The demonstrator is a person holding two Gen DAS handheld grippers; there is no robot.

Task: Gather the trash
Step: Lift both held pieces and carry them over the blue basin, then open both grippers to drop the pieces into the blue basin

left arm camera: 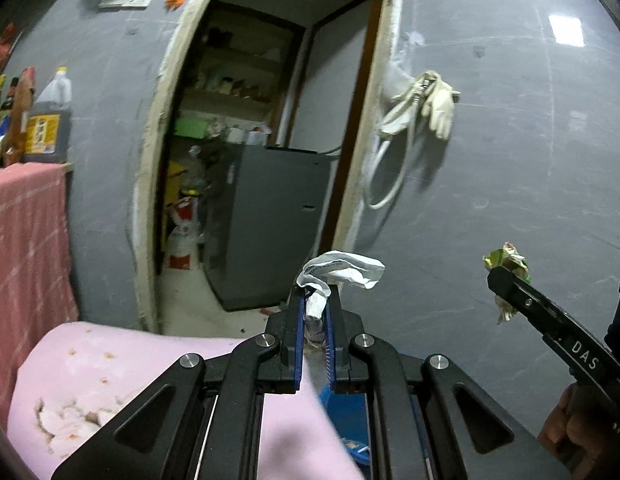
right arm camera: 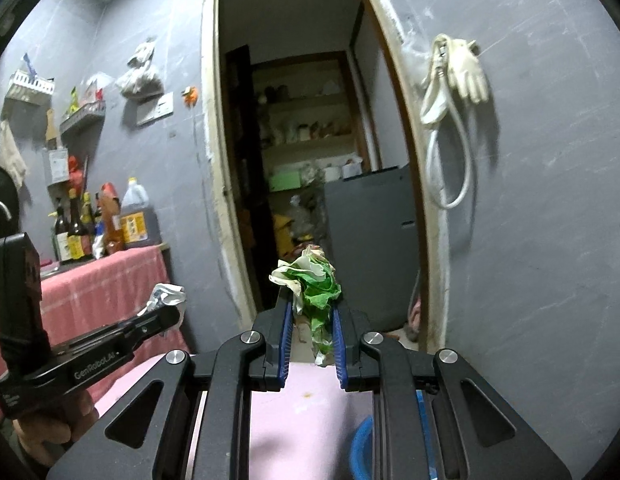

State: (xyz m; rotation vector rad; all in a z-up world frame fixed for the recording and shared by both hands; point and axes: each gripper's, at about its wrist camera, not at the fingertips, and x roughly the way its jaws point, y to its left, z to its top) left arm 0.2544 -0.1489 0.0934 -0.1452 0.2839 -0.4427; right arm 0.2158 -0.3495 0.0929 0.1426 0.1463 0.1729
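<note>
Trash is already in both grippers, held up before the doorway (right arm camera: pixel 310 140). Below, a pink table (right arm camera: pixel 306 408) and blue bin (right arm camera: pixel 360 448), likely the drop. Right gripper (right arm camera: pixel 312 320) fingers pinch a green wad (right arm camera: pixel 316 284); left gripper (left arm camera: pixel 314 314) fingers clamp a white wrapper (left arm camera: pixel 342 270). Both look light, soft and crushable, so grip the bulk, not loose flaps.

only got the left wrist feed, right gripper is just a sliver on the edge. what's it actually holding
Observer: The right gripper is shut on a crumpled green and white wrapper.
Operator: anything on the wall left of the doorway i can't see
Observer: Yes, wall shelves with small items, above the bottles.
Operator: my side look ok from there
Observer: The left gripper shows the white crumpled paper sticking out past its tips.
</note>
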